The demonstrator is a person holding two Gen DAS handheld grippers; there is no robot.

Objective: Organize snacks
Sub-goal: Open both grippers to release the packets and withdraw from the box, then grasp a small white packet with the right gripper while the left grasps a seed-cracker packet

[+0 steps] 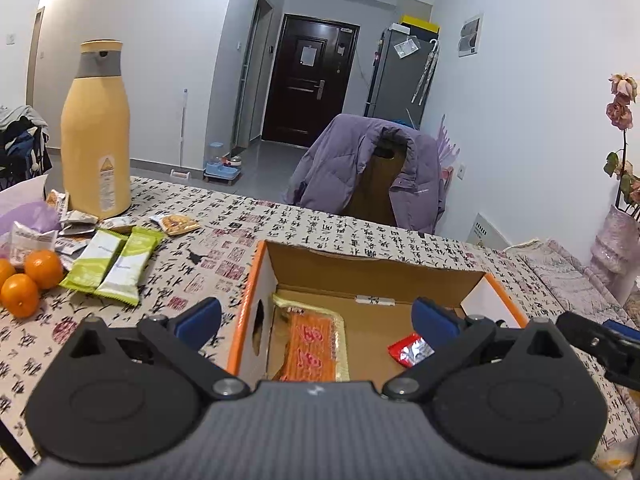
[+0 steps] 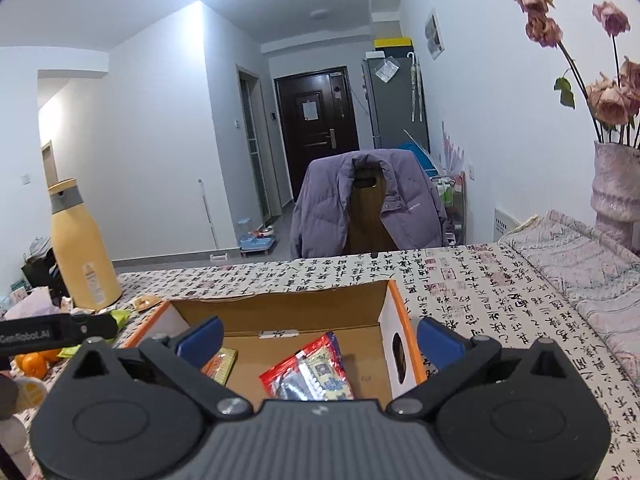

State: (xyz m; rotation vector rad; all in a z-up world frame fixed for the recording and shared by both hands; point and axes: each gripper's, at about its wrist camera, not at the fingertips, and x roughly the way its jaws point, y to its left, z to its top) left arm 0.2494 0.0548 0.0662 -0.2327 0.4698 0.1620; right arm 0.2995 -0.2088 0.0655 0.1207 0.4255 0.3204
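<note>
in the left wrist view, three oranges [image 1: 28, 280] are seen at the far left edge of the frame, with two green-and-white snack bars [image 1: 114, 266] just to their right on the calligraphy-print tablecloth [image 1: 360, 236]. small loose packets [image 1: 176, 223] are scattered behind the bars, near the foot of a tall yellow bottle [image 1: 96, 132] at upper left. these loose snacks are shown clearly only in this view; in the right wrist view only a strip of green wrapper and some orange are glimpsed at lower left behind a black arm.

at lower centre, the left gripper [image 1: 316, 318] is held with its blue-padded fingers spread wide and nothing between them, above the near edge of an open cardboard box [image 1: 256, 280] with orange trim. inside the box, an orange-and-gold packet [image 1: 310, 344] lies at the left and a red packet [image 1: 410, 350] at the right, largely hidden behind the finger.

in the right wrist view, the right gripper [image 2: 320, 342] is likewise held wide apart and empty over the same box [image 2: 400, 312]. here the red packet [image 2: 308, 374] is shown much more fully, lying flat on the box floor, while only a corner of the orange-and-gold packet [image 2: 222, 366] is visible at left. at the far right, a vase of dried roses [image 2: 614, 184] is seen on a patterned cloth; a chair draped with a purple jacket [image 2: 368, 208] stands beyond the table.
</note>
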